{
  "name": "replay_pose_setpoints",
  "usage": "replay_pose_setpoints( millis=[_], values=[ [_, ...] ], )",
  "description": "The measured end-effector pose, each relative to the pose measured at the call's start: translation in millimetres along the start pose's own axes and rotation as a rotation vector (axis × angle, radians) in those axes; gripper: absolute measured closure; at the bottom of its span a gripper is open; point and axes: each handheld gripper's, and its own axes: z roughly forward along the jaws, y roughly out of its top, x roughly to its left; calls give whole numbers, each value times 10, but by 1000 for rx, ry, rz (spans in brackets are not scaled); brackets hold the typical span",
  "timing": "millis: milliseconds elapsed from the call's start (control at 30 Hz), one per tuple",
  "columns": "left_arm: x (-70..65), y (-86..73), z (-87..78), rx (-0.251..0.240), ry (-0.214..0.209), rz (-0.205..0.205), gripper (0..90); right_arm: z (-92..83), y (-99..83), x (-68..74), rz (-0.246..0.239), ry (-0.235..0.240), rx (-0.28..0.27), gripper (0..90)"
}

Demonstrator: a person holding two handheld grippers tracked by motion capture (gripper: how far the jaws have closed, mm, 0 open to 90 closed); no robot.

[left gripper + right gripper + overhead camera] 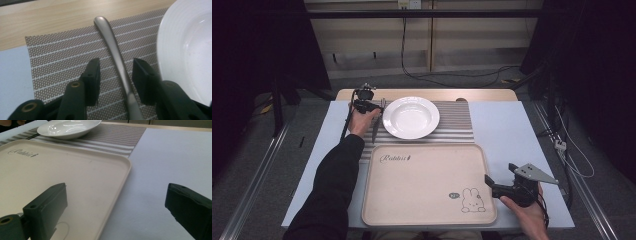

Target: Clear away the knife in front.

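**Fingers astride a metal handle beside the plate**

The left gripper [115,80] has its two black fingers [92,77] parted, one on each side of a slim brushed-metal cutlery handle [116,53], with a gap showing on both sides, so nothing is clamped. The handle lies flat on a brown woven placemat with pale stripes [62,57], its rounded end pointing toward the bare wood strip at the far edge. Just to the side of the handle sits a round white ceramic plate with a deep well [185,47], also on the placemat; from above, the utensil [378,120] lies just beside the plate's left rim. A dark-sleeved arm [337,185] reaches forward to hold that gripper at the far left of the mat.

The right gripper [117,212] holds its fingers [47,207] wide apart around nothing, hovering low over the near right corner of a beige rectangular plastic tray [125,170], one finger over the tray and the other over the pale blue-grey counter [170,157]. From above, the tray [377,200] carries a small rabbit drawing and a script logo, and lies in front of the placemat. A bare hand [524,207] grips the right gripper at the counter's near right.
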Motion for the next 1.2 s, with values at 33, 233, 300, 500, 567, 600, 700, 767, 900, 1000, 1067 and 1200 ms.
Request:
replay_pose_setpoints(
  millis=[33,233,300,500,567,600,700,767,900,1000,1067,1200],
  values=[
    [5,-4,15,-3,-5,-5,609,-1,0,0,0,1,-1,42],
    [-37,-4,61,23,-20,3,632,7,4,-1,-3,1,-1,42],
    [-62,-5,67,32,0,4,661,10,5,0,-5,3,1,42],
    [-108,4,69,43,13,1,759,19,6,6,-7,3,5,42],
    [-99,7,65,51,6,-13,764,21,5,3,-4,2,7,43],
    [-86,9,65,51,1,-11,767,18,5,3,-5,1,7,43],
    [-83,13,65,58,0,-21,769,15,3,3,-6,-1,7,42],
    [-93,26,64,71,5,-25,774,15,2,2,-6,-1,7,43],
    [-94,34,62,78,6,-22,789,18,3,8,-5,1,7,42],
    [-119,36,62,80,23,-16,798,19,4,9,-6,1,7,42],
    [-125,41,57,87,22,-16,799,20,4,7,-6,2,7,42],
    [-119,41,49,92,23,-12,799,22,5,9,-7,3,7,42]
  ],
)
